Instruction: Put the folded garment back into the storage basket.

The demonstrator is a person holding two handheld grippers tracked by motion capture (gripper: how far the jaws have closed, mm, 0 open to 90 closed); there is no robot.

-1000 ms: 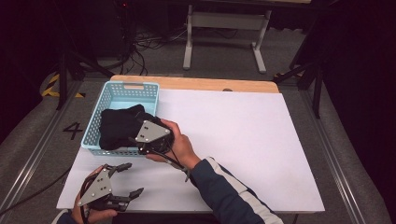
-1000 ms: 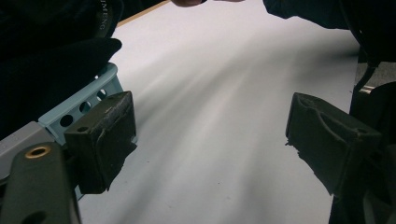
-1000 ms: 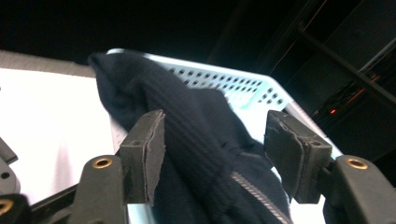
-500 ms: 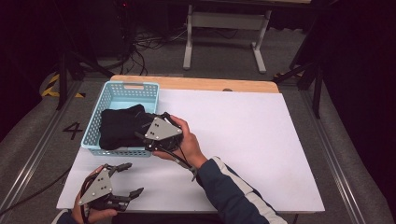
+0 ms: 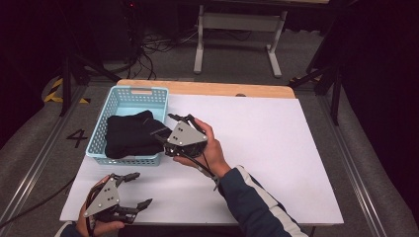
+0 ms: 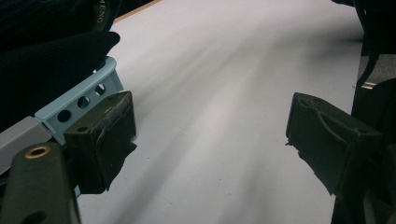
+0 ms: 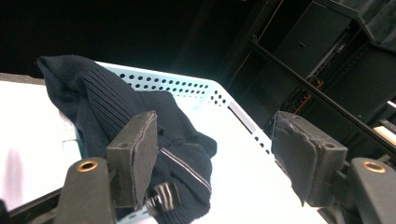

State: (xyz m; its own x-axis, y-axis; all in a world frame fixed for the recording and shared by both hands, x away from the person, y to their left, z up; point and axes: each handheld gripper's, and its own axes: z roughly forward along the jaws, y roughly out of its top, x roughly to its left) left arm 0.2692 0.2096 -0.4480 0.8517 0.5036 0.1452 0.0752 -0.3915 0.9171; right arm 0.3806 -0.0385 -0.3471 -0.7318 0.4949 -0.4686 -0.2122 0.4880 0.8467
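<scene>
You are holding your right gripper (image 5: 179, 129) with jaws wide beside the dark garment (image 5: 131, 134) in the basket (image 5: 121, 98); get cloth between them. Your left gripper (image 5: 129, 190) is gaping, empty.

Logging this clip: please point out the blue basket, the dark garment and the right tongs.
blue basket (image 5: 142, 92): high view, far rim.
dark garment (image 5: 129, 136): high view, middle of the folded fabric.
right tongs (image 5: 176, 131): high view, midway between fingertips.
</scene>
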